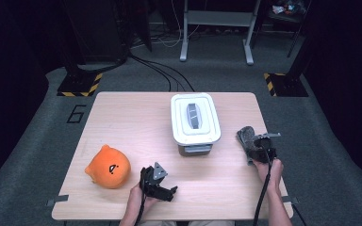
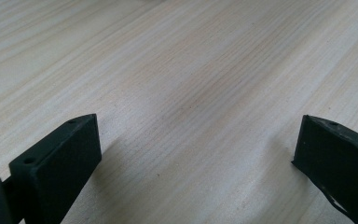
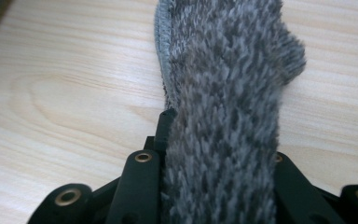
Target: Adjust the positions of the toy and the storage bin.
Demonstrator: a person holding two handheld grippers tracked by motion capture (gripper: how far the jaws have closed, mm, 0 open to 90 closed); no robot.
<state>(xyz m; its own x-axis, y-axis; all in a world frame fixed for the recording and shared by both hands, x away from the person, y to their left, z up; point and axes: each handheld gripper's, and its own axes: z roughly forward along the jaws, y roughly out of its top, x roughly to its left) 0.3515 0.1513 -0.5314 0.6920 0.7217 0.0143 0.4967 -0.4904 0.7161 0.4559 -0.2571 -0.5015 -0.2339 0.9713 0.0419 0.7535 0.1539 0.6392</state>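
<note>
Bright, evenly lit tabletop amid dark surroundings; soft close-up focus.

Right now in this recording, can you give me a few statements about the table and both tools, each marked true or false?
1. The right tool is shut on the grey fuzzy cloth. True.
2. The left tool holds the orange plush toy. False: its jaws stand open over bare table, and the toy lies apart from it, to its left in the high view.
3. The white lidded box sits near the middle of the table. True.
4. The lid is off the box. False: the white lid sits on it.
5. The grey cloth lies left of the box in the high view. False: it lies right of it, near the table's right edge.
</note>
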